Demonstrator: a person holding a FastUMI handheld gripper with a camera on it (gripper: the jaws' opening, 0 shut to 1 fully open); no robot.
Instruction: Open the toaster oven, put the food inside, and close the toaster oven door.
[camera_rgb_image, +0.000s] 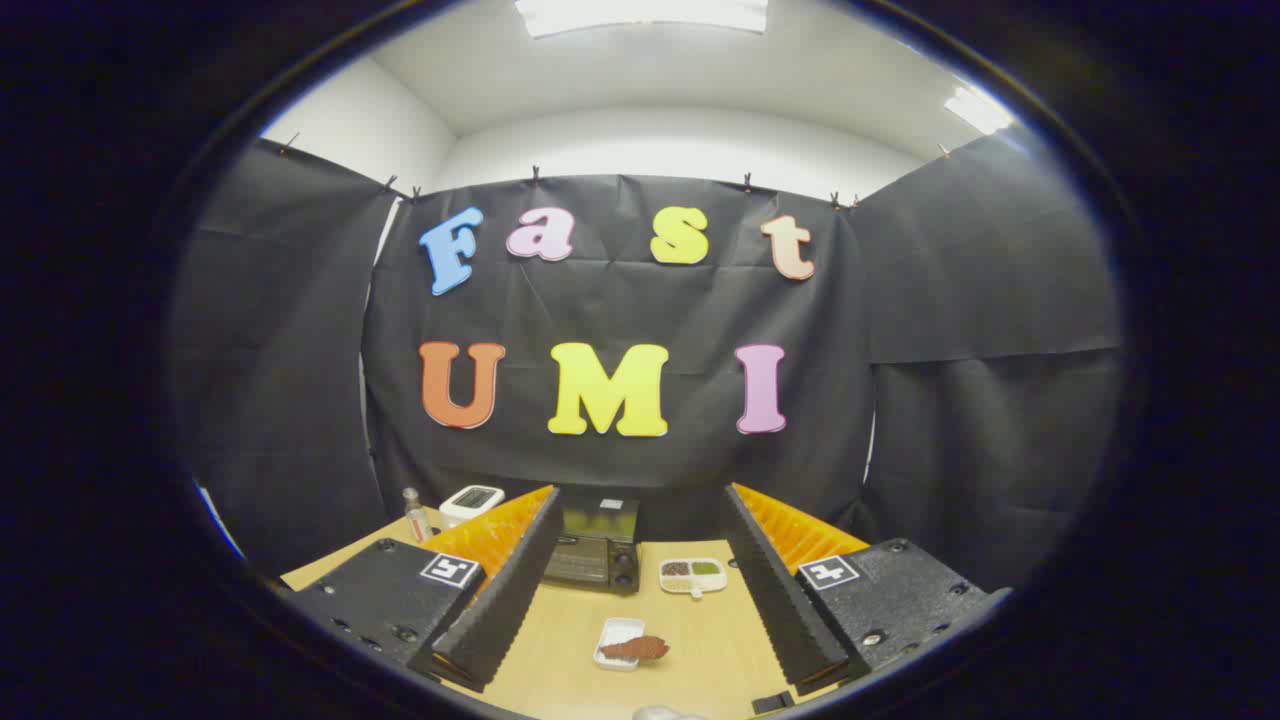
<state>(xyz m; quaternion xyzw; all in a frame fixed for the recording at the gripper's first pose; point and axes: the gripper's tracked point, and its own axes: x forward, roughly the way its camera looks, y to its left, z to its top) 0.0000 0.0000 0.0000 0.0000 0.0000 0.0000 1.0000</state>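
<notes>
- Off beyond our left finger (505, 590), near the far corner of the wooden table (700, 650), we see a small clear bottle (414, 514) standing upright, with a white digital scale (471, 503) just beside it.
- Our gripper (640, 600) is spread wide, holding nothing; the two black ribbed fingers stand well apart with bare tabletop between them.
- Between the fingers and well ahead of them we see the black toaster oven (594, 548) against the booth wall, its door closed, with two knobs down its right side.
- Nearer to us, also between the fingers, a small white tray (614, 637) rests on the table, and a brown piece of food (636, 648) lies across it, overhanging its right edge.
- Just right of the oven, close to our right finger (775, 590), we see a white divided dish (692, 574) with dark, green and pale fillings in its compartments.
</notes>
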